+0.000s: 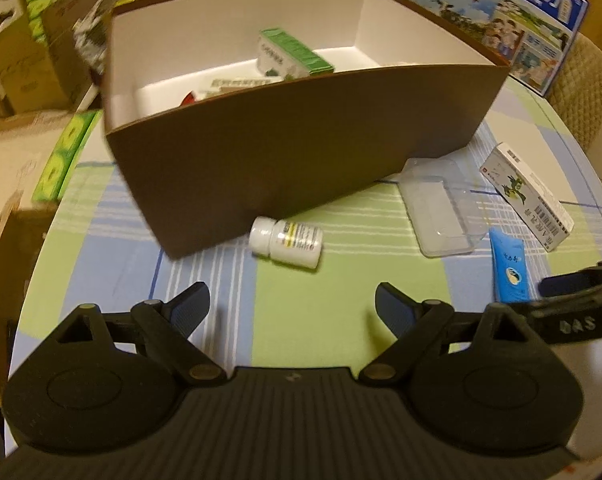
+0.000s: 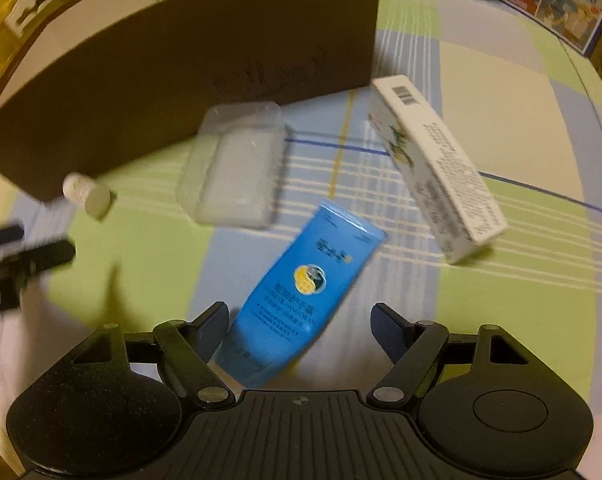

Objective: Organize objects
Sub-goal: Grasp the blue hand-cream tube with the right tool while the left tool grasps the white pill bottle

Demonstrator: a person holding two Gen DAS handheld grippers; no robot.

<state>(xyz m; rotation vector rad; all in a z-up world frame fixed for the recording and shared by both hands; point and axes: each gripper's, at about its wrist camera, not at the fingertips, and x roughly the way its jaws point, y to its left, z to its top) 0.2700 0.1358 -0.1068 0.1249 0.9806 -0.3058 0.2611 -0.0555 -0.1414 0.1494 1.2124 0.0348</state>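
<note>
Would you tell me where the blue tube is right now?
The blue tube lies on the tablecloth between the open right gripper fingers, near the clear tray and white carton.

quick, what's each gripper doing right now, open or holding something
Left gripper: open, holding nothing, above the tablecloth near the white pill bottle.
Right gripper: open, straddling the blue tube, not clamped.

The left hand-held gripper [image 1: 292,304] is matte black plastic: a ribbed centre plate, two round domed housings, triangular cut-outs, linkage bars joined by brass-coloured pivot pins, and dark-blue ribbed pads [image 1: 189,306]. The right hand-held gripper [image 2: 300,322] matches, with dust specks on its housings and a small crosshair mark.
</note>
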